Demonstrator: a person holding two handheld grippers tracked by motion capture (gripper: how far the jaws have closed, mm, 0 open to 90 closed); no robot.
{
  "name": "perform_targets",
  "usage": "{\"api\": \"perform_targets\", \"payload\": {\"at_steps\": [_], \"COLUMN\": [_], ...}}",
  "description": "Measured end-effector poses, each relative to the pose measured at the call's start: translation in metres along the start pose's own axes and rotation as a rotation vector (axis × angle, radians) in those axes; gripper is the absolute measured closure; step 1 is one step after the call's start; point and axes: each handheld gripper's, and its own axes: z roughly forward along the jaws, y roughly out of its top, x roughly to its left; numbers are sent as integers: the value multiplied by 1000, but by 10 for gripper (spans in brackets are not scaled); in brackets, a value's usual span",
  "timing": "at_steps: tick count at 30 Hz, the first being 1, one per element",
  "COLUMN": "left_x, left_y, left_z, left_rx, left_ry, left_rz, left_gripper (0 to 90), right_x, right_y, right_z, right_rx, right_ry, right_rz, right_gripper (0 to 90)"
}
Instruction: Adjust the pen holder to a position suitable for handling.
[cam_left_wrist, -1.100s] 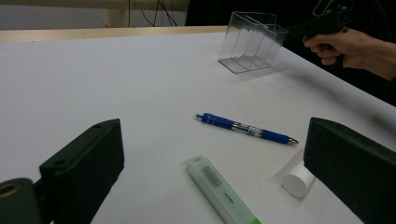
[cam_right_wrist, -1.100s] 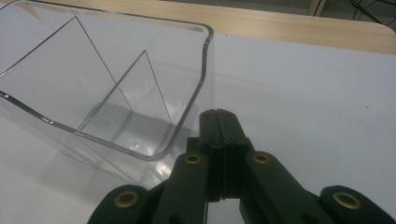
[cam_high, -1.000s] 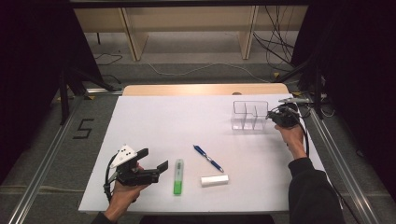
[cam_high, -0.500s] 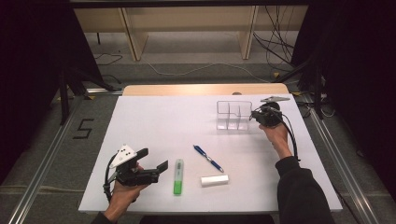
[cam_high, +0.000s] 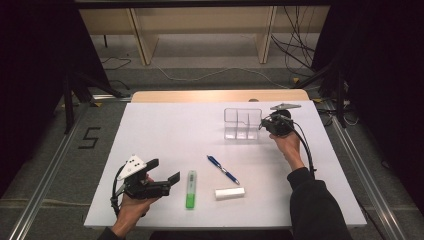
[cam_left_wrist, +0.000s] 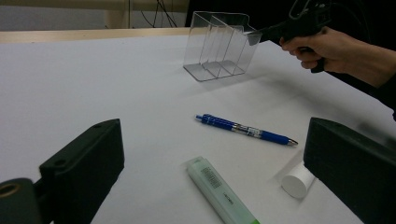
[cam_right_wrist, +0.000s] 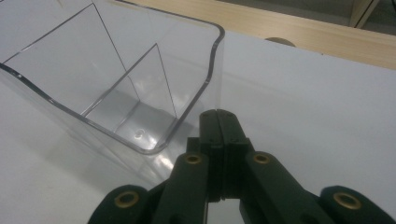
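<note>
Clear plastic organiser (cam_high: 242, 123) stands upright on the white bench (cam_high: 170, 130), far-right part, approx. centre-right of the back half in the high view. Open top, thin inner walls split it into compartments side by side; see-through, so bench shows through walls and floor. Rounded corners, rim edge catches light in the right gripper view (cam_right_wrist: 140, 93).

Right claw (cam_high: 263, 125) sits at the organiser's right end, tips against or right at its end wall. In the right gripper view the two black jaws are pressed flat together, no gap, tips just beside the rounded corner of the rim. Can't tell if the thin wall is pinched btwn them or just touched from outside; looks closed w/ nothing visible in it. Left gripper view shows same claw (cam_left_wrist: 261, 35) meeting the organiser's upper edge (cam_left_wrist: 219, 46).

Left claw (cam_high: 165, 176) low at front-left of bench, well apart from organiser, jaws spread wide, holding nothing.

Btwn the two, on the bench: green highlighter (cam_high: 190, 189) just right of the left claw, blue pen (cam_high: 223, 169) lying diagonal, small white cylinder (cam_high: 230, 193) near front edge.
</note>
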Motion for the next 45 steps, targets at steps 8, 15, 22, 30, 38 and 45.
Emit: {"api": "perform_targets", "payload": {"at_steps": [8,15,22,30,38,45], "left_x": [0,0,0,0,0,0], "left_y": [0,0,0,0,0,0], "left_z": [0,0,0,0,0,-1], "left_rx": [-2,-8,-9,-9,-7,-8], "left_ry": [1,1,1,1,1,0], "left_rz": [1,-8,-9,-9,-8,-8], "left_gripper": [45,45,45,45,45,45], "right_x": [16,28,36,40,50,56], "right_y": [5,9,11,10,14,17], "right_z": [8,13,16,20,25,29], "right_rx": [8,12,8,12,21,21], "right_ry": [21,37,47,53,59,67], "right_rz": [-13,-26,-29,-31,-45,-52], "right_gripper": [900,900,900,900,900,900]}}
